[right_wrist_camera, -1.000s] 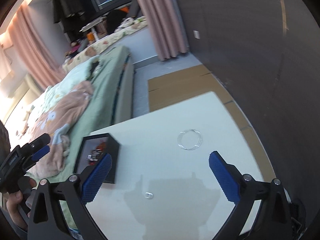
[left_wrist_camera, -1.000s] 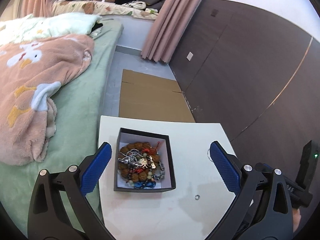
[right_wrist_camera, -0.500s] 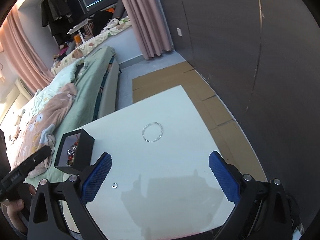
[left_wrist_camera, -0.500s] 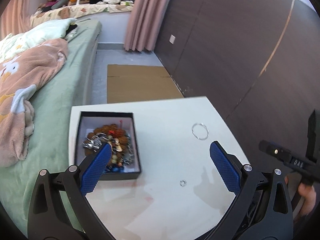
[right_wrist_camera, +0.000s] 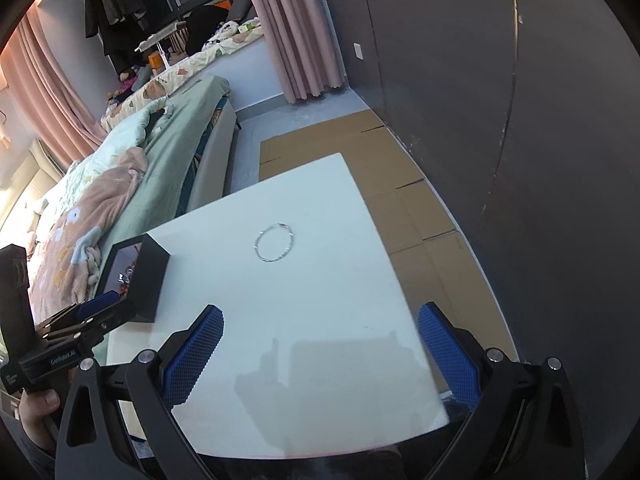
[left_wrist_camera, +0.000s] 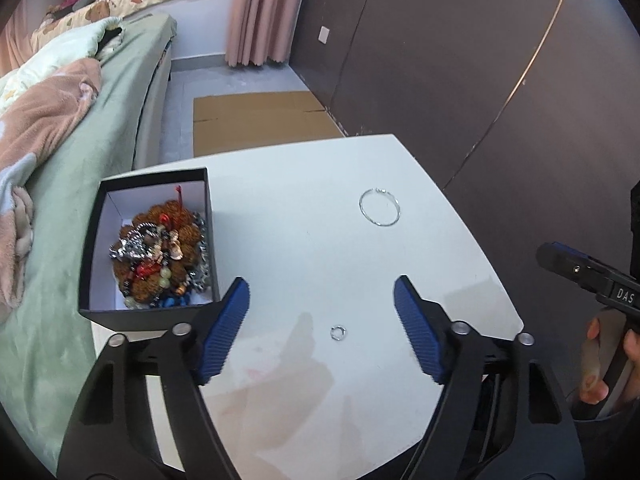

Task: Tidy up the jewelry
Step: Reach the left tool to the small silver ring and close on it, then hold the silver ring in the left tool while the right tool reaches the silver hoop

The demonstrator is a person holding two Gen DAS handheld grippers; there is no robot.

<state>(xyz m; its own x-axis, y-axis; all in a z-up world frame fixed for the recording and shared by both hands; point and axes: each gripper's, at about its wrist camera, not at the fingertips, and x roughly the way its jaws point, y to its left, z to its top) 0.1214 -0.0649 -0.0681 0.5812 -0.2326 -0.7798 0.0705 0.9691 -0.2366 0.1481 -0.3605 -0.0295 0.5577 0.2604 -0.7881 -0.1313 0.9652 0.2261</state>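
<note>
The left tongs [left_wrist_camera: 320, 316] are spread wide and empty, poised over the near part of the white desk [left_wrist_camera: 280, 208] with the small silver ring [left_wrist_camera: 338, 333] lying on the surface almost midway between their blue pads. The right tongs [right_wrist_camera: 318, 346] are also spread and empty, hovering above the desk's near edge. The thin wire bangle [left_wrist_camera: 379, 207] lies flat towards the desk's far right corner, well apart from the ring. The black box [left_wrist_camera: 148, 248] sits at the desk's left edge, open, with beads and chains heaped inside.

The step in hand looks like picking up the small ring with the left tongs. It is tiny and lies flat, so the pads probably need to come right down to the desk before closing; closing too high would miss it, and a fast close might flick it away. A slow squeeze, centred on the ring, seems best. The lift should be gentle, then a short carry left to the box, releasing low over the heap so that the ring does not bounce out. The bangle, being thin and springy by its looks, would suit the right tongs gripping one side of its rim.
</note>
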